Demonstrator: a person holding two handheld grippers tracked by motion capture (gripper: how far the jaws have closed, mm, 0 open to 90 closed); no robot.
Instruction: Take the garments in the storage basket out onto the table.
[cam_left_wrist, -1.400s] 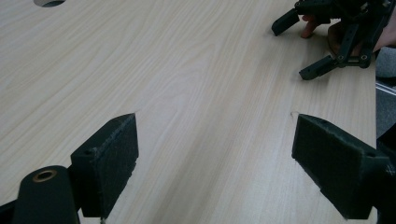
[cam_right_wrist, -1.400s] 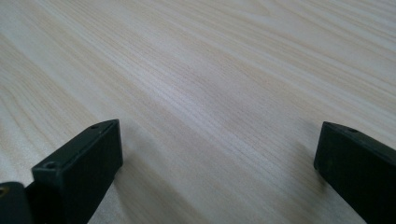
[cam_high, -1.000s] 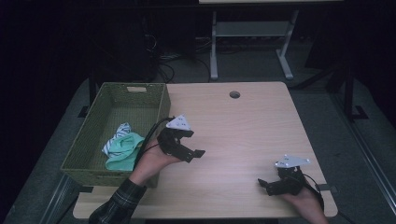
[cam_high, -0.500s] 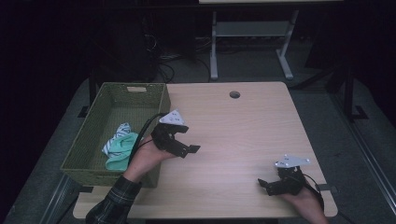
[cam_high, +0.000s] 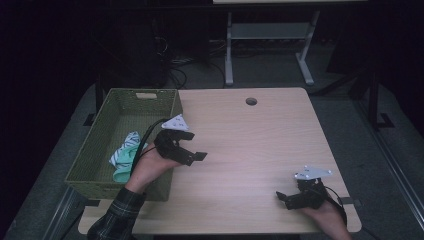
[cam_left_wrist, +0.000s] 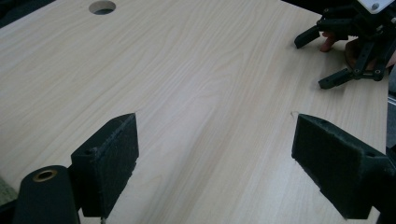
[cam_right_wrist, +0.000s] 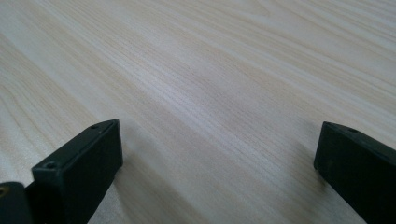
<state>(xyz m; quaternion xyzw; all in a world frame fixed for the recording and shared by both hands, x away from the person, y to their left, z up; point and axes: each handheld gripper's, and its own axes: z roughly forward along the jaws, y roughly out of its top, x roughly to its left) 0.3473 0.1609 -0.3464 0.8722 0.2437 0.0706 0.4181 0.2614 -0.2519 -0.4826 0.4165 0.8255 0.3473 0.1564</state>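
Left gripper (cam_high: 192, 146), jaws wide apart and empty, held above the worktop (cam_high: 260, 150) just right of the basket's (cam_high: 100, 150) right wall. The left gripper view looks along these jaws over bare wood toward the right gripper (cam_left_wrist: 343, 56) and the cable hole (cam_left_wrist: 102, 6).

Right gripper (cam_high: 286, 197), jaws likewise spread with nothing between them, low over the worktop at its near right corner; the right gripper view shows bare wood grain past its jaws.

The cloth (cam_high: 125, 156), white and green and crumpled with no clear long axis, lies on the basket floor toward its near right side. It sits to the left of the left gripper, behind its jaws, which face away toward the worktop's middle. The left hand (cam_high: 150, 167) is much the nearer; the right gripper is well apart, across the worktop.

Compared with the frame a second ago, the left gripper has drifted leftward toward the basket wall; the right gripper and cloth are unchanged.
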